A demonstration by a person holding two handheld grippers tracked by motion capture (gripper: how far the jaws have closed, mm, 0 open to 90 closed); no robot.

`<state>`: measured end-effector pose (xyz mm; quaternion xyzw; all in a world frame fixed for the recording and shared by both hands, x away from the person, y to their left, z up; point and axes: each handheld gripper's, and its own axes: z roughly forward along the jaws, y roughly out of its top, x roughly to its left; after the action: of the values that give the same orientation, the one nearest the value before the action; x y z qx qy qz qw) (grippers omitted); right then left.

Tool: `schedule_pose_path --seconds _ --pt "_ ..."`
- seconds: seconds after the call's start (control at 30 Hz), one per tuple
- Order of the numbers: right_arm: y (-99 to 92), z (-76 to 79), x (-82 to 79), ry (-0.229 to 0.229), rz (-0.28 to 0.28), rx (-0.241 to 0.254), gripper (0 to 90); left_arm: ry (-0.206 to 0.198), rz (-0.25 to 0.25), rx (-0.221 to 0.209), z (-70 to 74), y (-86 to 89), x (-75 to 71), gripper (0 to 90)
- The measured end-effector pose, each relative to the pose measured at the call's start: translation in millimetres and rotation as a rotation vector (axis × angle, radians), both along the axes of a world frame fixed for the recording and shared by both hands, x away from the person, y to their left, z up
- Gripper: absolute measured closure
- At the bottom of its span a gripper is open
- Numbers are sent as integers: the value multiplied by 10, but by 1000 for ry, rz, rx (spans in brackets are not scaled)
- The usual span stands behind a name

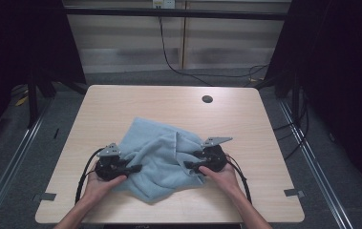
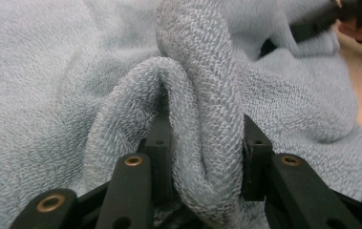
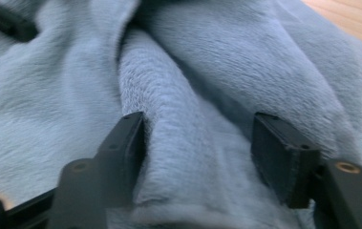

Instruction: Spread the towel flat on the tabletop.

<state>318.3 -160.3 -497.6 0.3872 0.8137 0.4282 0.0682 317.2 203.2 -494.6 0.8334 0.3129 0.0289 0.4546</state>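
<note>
Forearms and hands come in from the near edge of the wooden table (image 1: 121, 100), each hand wrapped around a gripper, and both grippers are pushed into a light blue terry towel (image 1: 157, 152). That towel is the largest thing on the table; it lies crumpled toward the near side, bunched into ridges through its middle, with no edge laid straight and no clean fold yet visible.

On the towel's left edge, the left gripper (image 2: 202, 143) is clamped on a doubled ridge of cloth, which bulges up between its jaws in the left gripper view. At the towel's right side, the right gripper (image 3: 197, 138) has its jaws spread wide, straddling a fold of cloth without pinching it.

My judgement is that the work is at its start: one side is secured, the other grasp is only being lined up, and the spreading or folding of the towel is all left to do.

Smallest, a dark cable hole (image 1: 207, 99) sits far back on the table.
</note>
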Motion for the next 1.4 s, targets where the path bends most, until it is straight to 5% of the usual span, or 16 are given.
schedule_pose_path --seconds 0.07,0.13,0.17,0.4,0.57,0.77,0.93,1.0,1.1,1.23,1.4 --pt "-12 -103 50 31 -16 8 474 -7 -6 12 4 12 11 647" --pt "-7 -77 34 34 -4 -21 714 -44 13 25 7 22 -8 642" --pt "7 -70 13 36 0 -26 748 -40 14 18 3 30 -17 637" --pt "95 -55 -160 37 25 -45 814 -17 -21 -23 73 180 -160 573" --pt "70 -18 -298 67 58 -41 823 -70 -48 -55 276 149 -290 431" --pt "1 -15 -390 51 72 -31 824 -119 -47 -95 544 -119 -87 376" --pt "4 -24 -390 43 64 -21 823 -48 -58 -80 432 -520 286 316" --pt "0 -27 -392 44 61 -19 821 -39 -76 -31 342 -683 342 303" --pt "-13 -33 -384 37 56 -16 819 44 -128 -4 196 -775 379 341" --pt "-23 -37 -378 32 49 -16 819 17 -163 -34 154 -730 338 748" --pt "-38 7 -367 37 17 -18 822 4 -142 -89 274 -604 310 806"
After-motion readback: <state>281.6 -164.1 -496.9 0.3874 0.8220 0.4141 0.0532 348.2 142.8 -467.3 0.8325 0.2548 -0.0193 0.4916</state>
